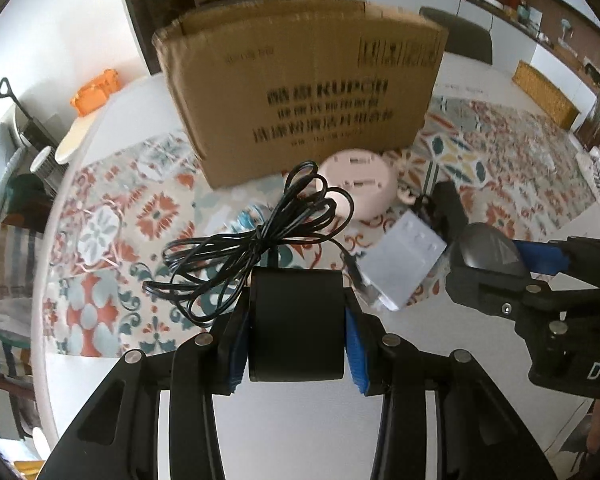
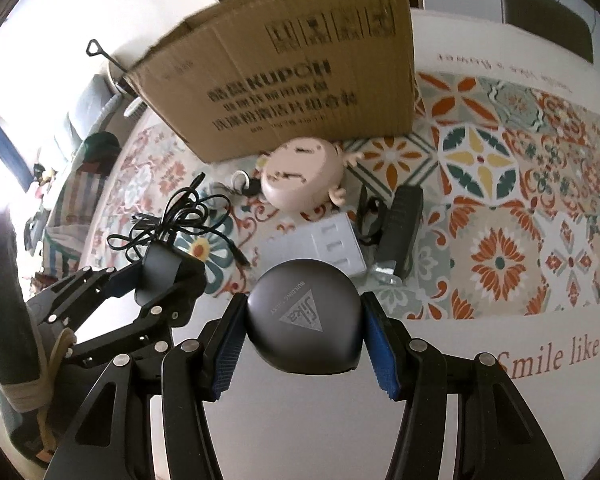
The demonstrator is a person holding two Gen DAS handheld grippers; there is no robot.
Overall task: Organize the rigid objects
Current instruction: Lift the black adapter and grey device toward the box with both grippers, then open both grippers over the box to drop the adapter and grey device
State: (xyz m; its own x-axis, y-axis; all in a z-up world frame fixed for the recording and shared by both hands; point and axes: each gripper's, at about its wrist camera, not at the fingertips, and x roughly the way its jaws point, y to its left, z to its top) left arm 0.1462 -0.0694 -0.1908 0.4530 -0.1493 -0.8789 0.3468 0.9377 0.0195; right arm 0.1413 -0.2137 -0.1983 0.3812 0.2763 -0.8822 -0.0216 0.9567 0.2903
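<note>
My left gripper (image 1: 296,320) is shut on a black power adapter (image 1: 296,324), held above the table; its bundled black cable (image 1: 256,236) hangs ahead of it. My right gripper (image 2: 303,328) is shut on a rounded dark grey case (image 2: 303,320) with a triangle logo. Each gripper shows in the other view: the right one (image 1: 495,268) with the case, the left one (image 2: 160,276) with the adapter. A cardboard box (image 1: 300,92) stands behind, also in the right wrist view (image 2: 284,68).
On the patterned tablecloth (image 2: 499,184) lie a pink round gadget (image 2: 300,178), a white flat box (image 2: 327,246) and a black brick-shaped charger (image 2: 401,232). An orange container (image 1: 96,90) sits at the far left table edge, a woven basket (image 1: 543,94) far right.
</note>
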